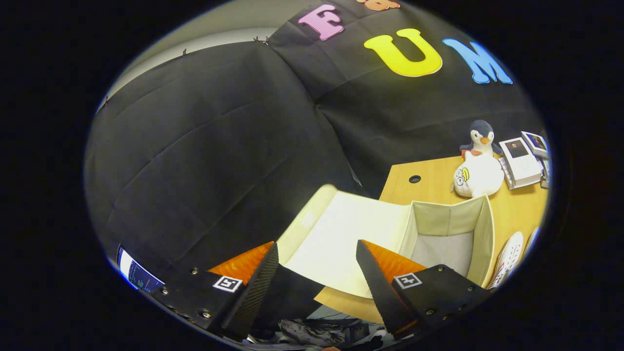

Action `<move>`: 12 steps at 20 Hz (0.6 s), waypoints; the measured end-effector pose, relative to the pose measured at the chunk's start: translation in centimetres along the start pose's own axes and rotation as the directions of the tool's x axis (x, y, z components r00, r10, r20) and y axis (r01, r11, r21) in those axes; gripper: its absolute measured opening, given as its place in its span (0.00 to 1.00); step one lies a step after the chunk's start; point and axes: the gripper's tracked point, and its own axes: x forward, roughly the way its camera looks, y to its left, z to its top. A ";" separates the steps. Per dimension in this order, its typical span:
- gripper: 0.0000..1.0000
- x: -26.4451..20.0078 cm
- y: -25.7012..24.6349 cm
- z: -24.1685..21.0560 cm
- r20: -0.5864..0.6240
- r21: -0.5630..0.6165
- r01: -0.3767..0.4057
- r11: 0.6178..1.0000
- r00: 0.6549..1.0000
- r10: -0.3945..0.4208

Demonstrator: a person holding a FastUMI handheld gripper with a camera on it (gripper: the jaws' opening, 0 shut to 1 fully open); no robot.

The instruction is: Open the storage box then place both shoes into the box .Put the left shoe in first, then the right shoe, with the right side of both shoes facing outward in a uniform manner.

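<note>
- The gripper (317, 258) hangs with its two fingers spread wide apart, nothing between them but open air and the box lid beyond.
- The storage box (451, 219) stands on the wooden table (516, 209), just ahead of the fingers toward one o'clock, and it is open: its pale fabric walls stand upright around a grey floor.
- The box's lid (341, 239) is folded back and hangs out over the table's near edge, spreading as a cream sheet from the box toward the fingers; its free end lies at about twelve o'clock from the gap between them.
- Nothing can be seen inside the box on the part of the floor that shows.
- A white shoe (509, 256) lies on the table just beside the box's right wall, at about three o'clock from the right finger; its perforated upper faces the camera.
- A second shoe (531, 241) shows only as a sliver just past the first, too cut off to tell its side.
- Beyond the box, at about one o'clock, a white plush toy (480, 178) sits on the table, with a penguin plush (481, 136) just behind it, touching it.
- To the right of the toys lie a few white cards or booklets (521, 163).
- A small round hole (415, 179) marks the tabletop near its far left corner.
</note>
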 end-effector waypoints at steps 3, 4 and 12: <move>0.97 -1.7 -3.0 1.2 0.041 -0.067 0.068 0.995 0.997 -0.065; 0.97 -2.3 -4.2 1.6 0.054 -0.091 0.095 0.991 0.994 -0.090; 0.97 -8.1 -12.8 3.3 0.108 -0.161 0.238 0.958 0.969 -0.223</move>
